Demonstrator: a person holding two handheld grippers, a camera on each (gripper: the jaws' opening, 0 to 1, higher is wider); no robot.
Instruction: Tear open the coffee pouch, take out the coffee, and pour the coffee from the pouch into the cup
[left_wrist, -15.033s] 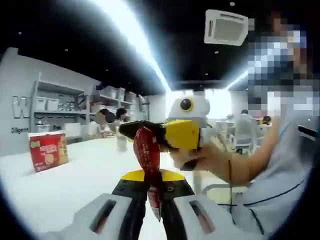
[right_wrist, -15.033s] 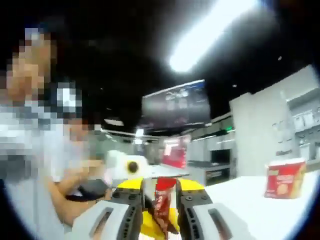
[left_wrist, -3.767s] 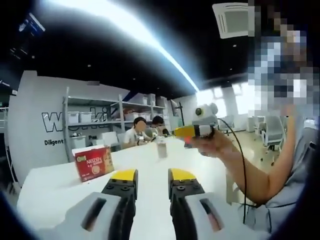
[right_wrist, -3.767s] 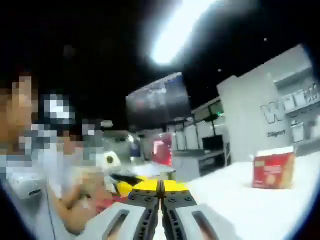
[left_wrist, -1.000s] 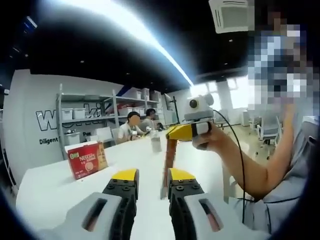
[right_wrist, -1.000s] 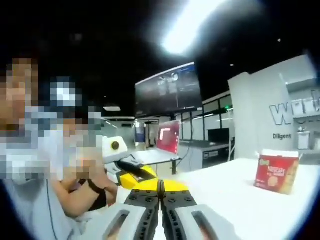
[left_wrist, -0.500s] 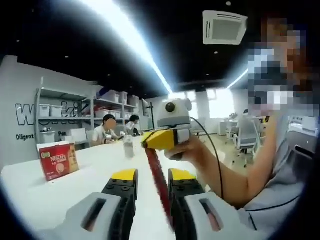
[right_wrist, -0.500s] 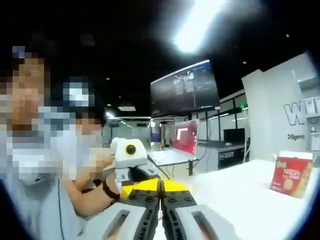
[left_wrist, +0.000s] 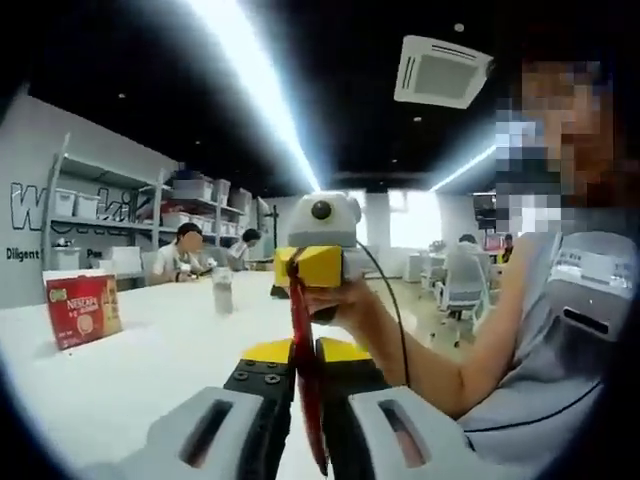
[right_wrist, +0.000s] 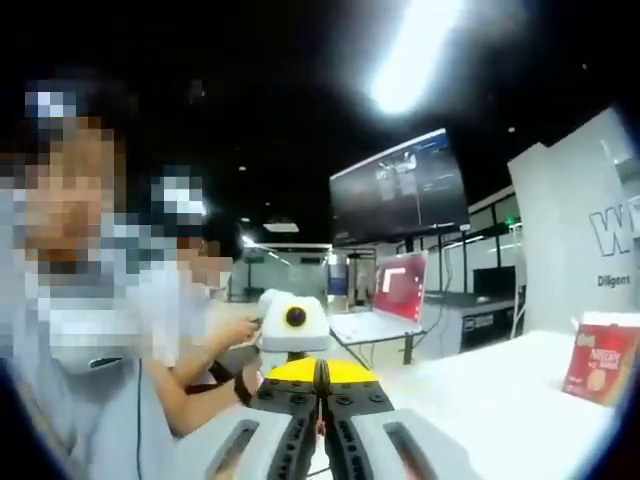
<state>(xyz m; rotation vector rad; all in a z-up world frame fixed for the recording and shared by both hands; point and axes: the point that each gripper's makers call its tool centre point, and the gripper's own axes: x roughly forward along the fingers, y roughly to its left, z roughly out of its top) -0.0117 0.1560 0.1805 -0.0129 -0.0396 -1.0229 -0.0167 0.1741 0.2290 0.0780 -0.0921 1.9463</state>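
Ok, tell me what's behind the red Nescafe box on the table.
Behind the red box is a shelf rack of white bins against the lettered wall. The box covers whatever sits directly behind it.

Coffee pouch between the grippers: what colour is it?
Red; the coffee pouch shows best in the left gripper view.

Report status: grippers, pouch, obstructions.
Right gripper shut on red coffee pouch. Left gripper closed around the pouch's lower part. Cup far off on table; path unobstructed.
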